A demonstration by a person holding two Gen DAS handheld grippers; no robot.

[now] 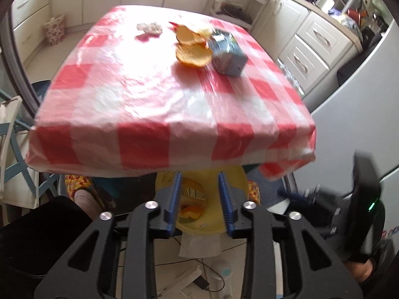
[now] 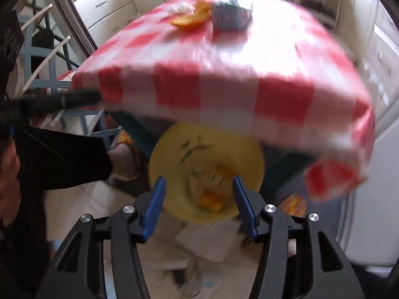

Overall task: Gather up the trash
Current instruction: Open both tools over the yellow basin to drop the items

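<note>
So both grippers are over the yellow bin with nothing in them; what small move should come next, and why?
Probably lift the left gripper back to the red-checked table for the orange peels beside the blue carton. Both grippers look empty above the yellow bin; that trash remains.

I'm in a home kitchen: cream cabinets (image 1: pixel 314 47) with drawers upper right, cluttered countertop (image 1: pixel 331 7) above them, checked tablecloth (image 1: pixel 159 104) mid-frame.

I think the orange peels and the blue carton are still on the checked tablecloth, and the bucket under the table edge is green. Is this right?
Not fully. The bucket is yellow, as the right wrist view shows. The orange peels and blue carton do lie on the checked tablecloth.
</note>
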